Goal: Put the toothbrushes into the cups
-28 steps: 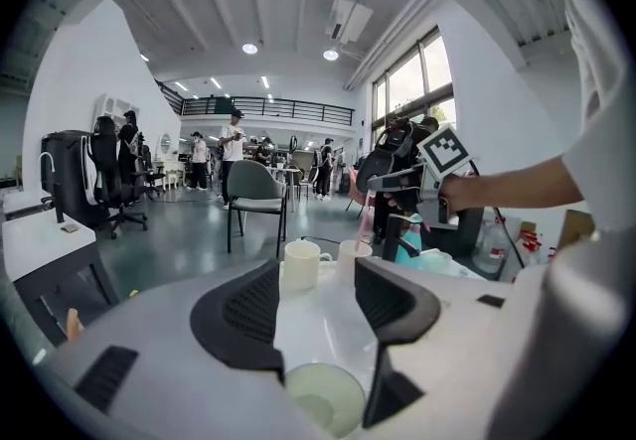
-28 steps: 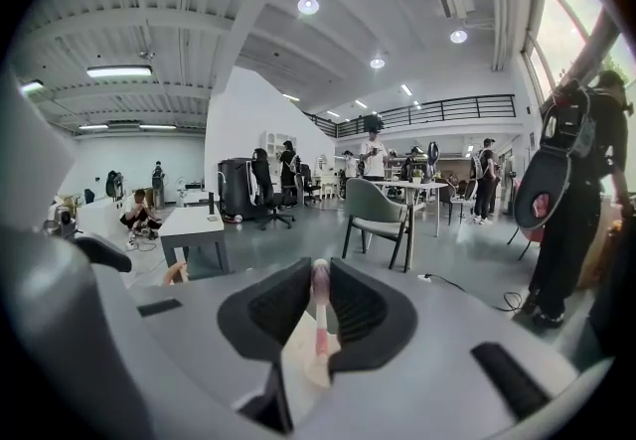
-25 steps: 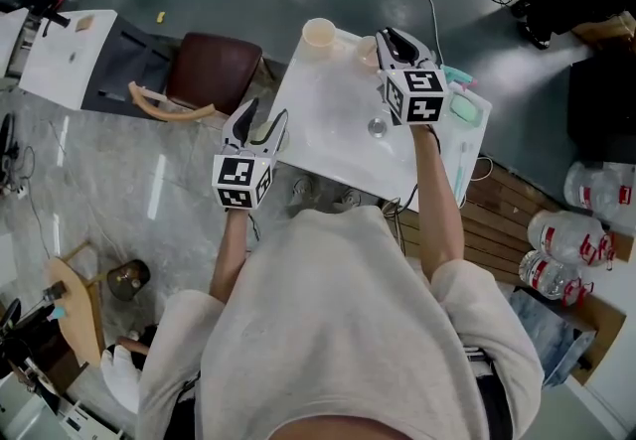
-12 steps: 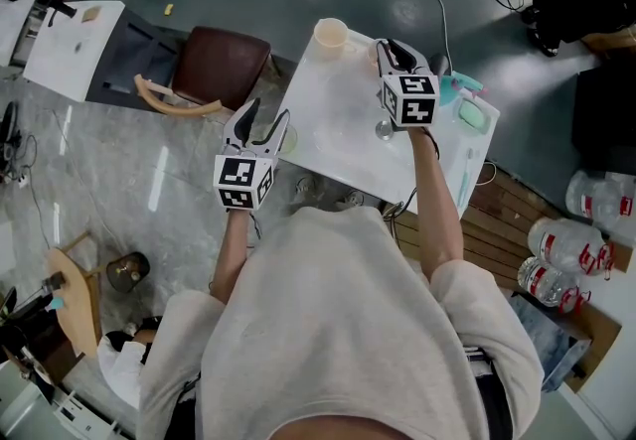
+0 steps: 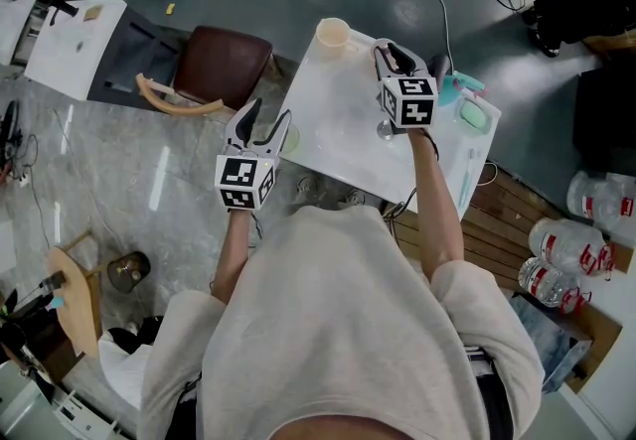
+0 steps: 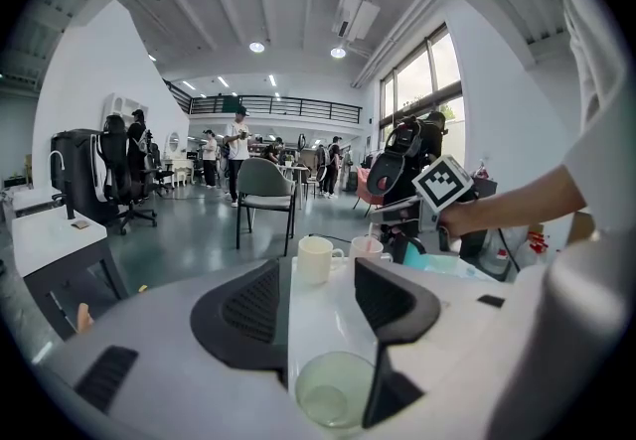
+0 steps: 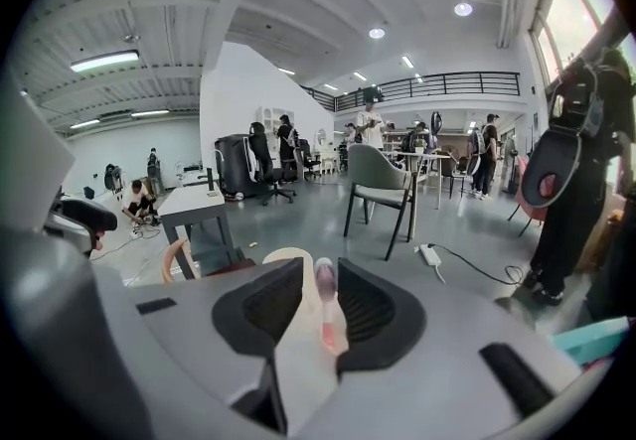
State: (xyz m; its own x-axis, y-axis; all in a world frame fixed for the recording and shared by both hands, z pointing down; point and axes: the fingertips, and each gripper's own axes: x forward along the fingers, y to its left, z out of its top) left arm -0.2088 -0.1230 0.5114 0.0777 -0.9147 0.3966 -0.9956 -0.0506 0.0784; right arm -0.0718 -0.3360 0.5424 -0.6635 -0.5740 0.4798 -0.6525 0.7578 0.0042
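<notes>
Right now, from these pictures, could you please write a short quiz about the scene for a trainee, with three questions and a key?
1. Which thing stands between the fingers of the right gripper?
A) a pink toothbrush
B) a spoon
C) nothing
2. True or false: the fingers of the left gripper are closed together.
3. Fill in: the cream cup stands at a ____ of the white table.

Key
1. A. The fingers have just been opening, and the pink toothbrush stands upright between them with a gap at its side.
2. False. They stand well apart.
3. corner
</notes>
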